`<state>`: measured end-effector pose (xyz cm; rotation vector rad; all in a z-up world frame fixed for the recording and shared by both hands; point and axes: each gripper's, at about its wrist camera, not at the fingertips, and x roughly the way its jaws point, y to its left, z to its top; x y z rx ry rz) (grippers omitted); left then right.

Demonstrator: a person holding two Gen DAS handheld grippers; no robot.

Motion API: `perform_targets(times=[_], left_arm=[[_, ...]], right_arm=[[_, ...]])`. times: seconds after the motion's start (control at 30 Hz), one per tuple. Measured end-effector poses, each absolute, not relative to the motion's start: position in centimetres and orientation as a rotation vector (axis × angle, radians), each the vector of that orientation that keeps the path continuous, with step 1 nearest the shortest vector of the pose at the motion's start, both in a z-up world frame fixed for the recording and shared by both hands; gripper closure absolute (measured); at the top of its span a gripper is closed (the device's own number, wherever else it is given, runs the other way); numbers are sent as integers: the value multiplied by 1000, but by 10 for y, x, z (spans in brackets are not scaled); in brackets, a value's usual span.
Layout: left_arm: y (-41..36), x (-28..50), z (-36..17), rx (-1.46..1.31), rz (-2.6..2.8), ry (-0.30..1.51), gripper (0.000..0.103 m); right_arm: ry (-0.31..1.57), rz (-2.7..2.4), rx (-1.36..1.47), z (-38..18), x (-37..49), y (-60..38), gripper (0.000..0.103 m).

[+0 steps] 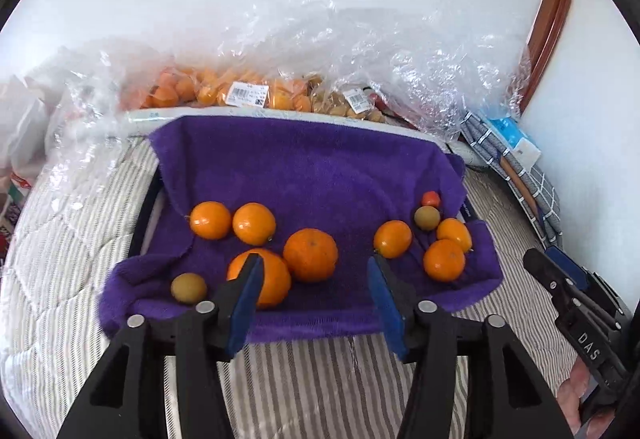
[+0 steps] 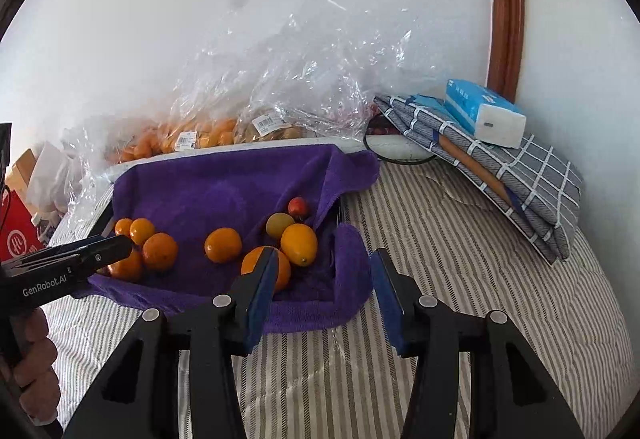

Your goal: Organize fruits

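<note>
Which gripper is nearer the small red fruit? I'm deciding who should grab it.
Right. The right gripper hovers by the towel's right end, below the red fruit; the left gripper hovers farther left, near the big oranges.

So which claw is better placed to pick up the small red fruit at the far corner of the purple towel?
Right, probably. The small red fruit lies on the right claw side; the left claw faces the big oranges. Both are open.
</note>
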<state>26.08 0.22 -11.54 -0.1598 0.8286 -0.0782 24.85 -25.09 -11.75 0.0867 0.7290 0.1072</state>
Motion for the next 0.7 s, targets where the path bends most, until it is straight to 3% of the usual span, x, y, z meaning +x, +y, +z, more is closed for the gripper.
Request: perform_targets(times=[0.1, 0.3, 0.5, 0.6, 0.7], left_arm=[[3, 236, -99, -137, -75, 808, 44], [-1, 179, -67, -159, -56, 748, 25], [-11, 123, -40, -135, -34, 693, 14], [-18, 98, -32, -109, -12, 664, 9], [-24, 78, -27, -93, 0, 644, 7]], right_arm=[[725, 92, 90, -97, 226, -252, 54], [690, 63, 84, -59, 171, -251, 42], [677, 41, 73, -38, 114, -254, 40], [642, 38, 67, -30, 85, -256, 16], [609, 23, 39, -25, 60, -256, 8]])
